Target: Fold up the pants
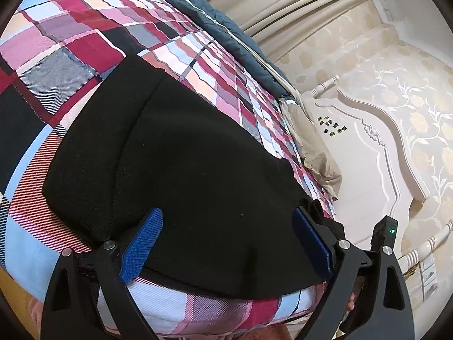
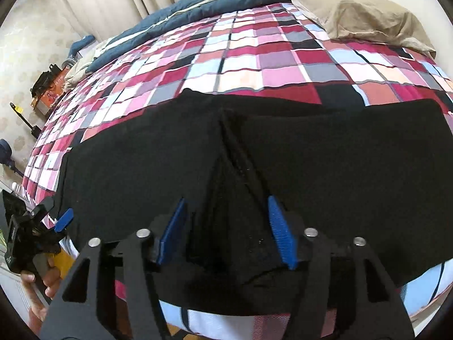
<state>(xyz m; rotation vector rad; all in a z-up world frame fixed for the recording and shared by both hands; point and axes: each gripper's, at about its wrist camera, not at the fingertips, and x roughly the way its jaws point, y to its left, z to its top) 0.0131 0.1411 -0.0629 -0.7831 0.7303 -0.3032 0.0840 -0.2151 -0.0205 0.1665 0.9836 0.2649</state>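
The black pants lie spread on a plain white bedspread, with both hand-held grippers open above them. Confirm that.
Not quite: the bedspread is plaid, as the right wrist view shows. The black pants do lie spread, under the open left hand-held gripper and right hand-held gripper.

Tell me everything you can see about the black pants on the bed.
The pants are plain black, a soft matte knit by the look of it, lying flat on the plaid bedspread near the bed's front edge. A crease or seam runs down the middle in the right wrist view. Both the left gripper and the right gripper hang over them with jaws open; whether either touches the cloth is unclear.
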